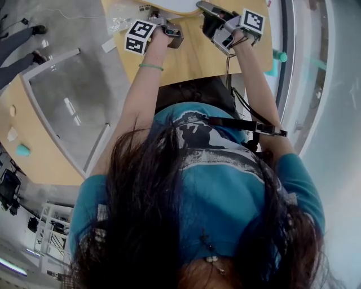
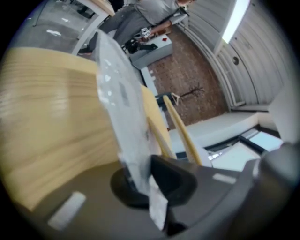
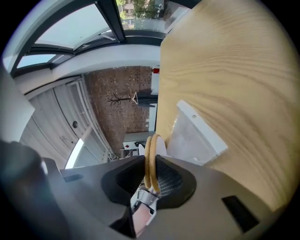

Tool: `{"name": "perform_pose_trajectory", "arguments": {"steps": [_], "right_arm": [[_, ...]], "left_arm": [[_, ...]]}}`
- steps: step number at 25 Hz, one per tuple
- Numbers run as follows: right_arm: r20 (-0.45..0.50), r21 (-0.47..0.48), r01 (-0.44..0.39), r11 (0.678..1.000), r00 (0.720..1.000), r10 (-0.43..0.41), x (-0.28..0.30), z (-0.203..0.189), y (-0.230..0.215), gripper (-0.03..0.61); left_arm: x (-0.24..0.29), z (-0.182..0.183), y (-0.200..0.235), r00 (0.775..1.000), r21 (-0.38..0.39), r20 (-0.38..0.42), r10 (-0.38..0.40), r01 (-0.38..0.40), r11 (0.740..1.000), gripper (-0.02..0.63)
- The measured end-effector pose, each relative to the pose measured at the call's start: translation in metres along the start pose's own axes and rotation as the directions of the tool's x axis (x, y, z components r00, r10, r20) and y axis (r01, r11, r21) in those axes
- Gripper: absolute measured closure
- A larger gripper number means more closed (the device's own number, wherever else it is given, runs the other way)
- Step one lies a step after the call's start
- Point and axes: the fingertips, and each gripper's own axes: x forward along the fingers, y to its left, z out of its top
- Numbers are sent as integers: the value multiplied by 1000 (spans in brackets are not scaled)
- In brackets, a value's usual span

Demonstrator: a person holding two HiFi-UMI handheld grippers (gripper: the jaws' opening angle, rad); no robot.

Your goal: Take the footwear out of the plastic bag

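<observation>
In the left gripper view, my left gripper (image 2: 145,180) is shut on the edge of a clear plastic bag (image 2: 119,103), which stands up from the jaws over the wooden table (image 2: 51,122). Thin tan soles of the footwear (image 2: 180,129) show just beyond it. In the right gripper view, my right gripper (image 3: 151,180) is shut on the pair of flat tan-edged soles (image 3: 151,157). The bag (image 3: 194,136), with its white strip, lies past them on the table (image 3: 234,75). From the head view both grippers, left (image 1: 169,33) and right (image 1: 211,17), are close together at the table's far side.
Crumpled clear plastic (image 1: 121,20) lies left of the left gripper. A second wooden table (image 1: 39,158) with a teal object (image 1: 22,149) stands at the left. A person's legs (image 1: 17,42) are at the upper left. A teal item (image 1: 280,56) sits off the table's right edge.
</observation>
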Motion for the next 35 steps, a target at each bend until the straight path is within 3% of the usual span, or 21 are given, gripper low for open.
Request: {"name": "perform_pose_trajectory", "arguments": {"steps": [4, 8, 11, 14, 18, 21, 25, 31, 33, 35], "right_arm": [[0, -8, 106, 994, 994, -106, 0, 0, -24, 505], [17, -6, 145, 989, 989, -145, 0, 6, -40, 505], [34, 20, 155, 988, 987, -156, -2, 9, -52, 505], [42, 29, 169, 985, 985, -170, -5, 11, -58, 505], [31, -16, 229, 973, 973, -228, -7, 12, -65, 505], [32, -56, 237, 970, 971, -235, -8, 13, -67, 505], [31, -123, 246, 961, 969, -244, -8, 13, -63, 505], [58, -329, 333, 884, 941, -333, -11, 14, -58, 481], [69, -379, 368, 849, 926, -370, -12, 13, -55, 437], [75, -455, 406, 793, 905, -420, -14, 12, -50, 369]], "left_arm": [[5, -6, 3, 999, -72, -41, 22, -25, 997, 615], [3, -8, 0, 998, -103, -69, 7, -14, 995, 607], [3, -10, -5, 993, -164, -104, -49, 31, 986, 535], [2, -11, -13, 983, -208, -150, -103, 71, 976, 423], [-7, -8, -14, 977, -208, -199, -72, 29, 978, 329], [-23, -8, -12, 974, -221, -225, -29, -22, 975, 313], [-47, -12, -21, 962, -263, -260, -86, 15, 965, 313], [-76, -35, -22, 938, -205, -322, -129, 64, 977, 313], [-82, -42, -21, 933, -196, -334, -131, 67, 978, 313], [-87, -45, -21, 931, -180, -341, -131, 72, 981, 313]]}}
